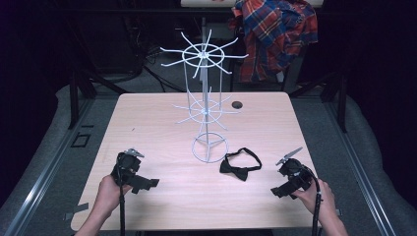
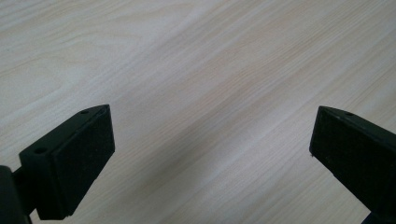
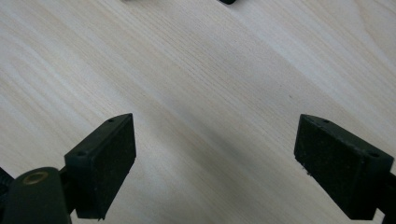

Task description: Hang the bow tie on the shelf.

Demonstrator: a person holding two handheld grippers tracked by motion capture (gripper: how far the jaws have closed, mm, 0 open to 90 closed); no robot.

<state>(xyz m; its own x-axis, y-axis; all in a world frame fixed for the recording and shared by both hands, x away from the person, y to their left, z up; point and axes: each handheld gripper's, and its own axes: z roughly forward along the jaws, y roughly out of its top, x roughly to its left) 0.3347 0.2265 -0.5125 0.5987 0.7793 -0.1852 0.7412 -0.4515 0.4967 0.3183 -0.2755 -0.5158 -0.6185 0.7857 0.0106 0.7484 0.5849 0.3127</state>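
A black bow tie (image 1: 240,165) with its strap looped behind it lies on the wooden table (image 1: 162,128), just right of the round base of a white wire display rack (image 1: 205,110). My left gripper (image 1: 147,184) rests low over the table's front left, open, with bare wood between its pads (image 2: 79,161). Over the front right, my right gripper (image 1: 278,191) is open too, and its pads (image 3: 105,163) frame bare wood. The bow tie lies to the left of the right gripper and a little farther back.
The rack stands mid-table with two tiers of spoked arms. A small dark hole (image 1: 237,104) sits in the tabletop behind it. A plaid shirt (image 1: 275,34) hangs beyond the far edge. Dark frame posts flank the table.
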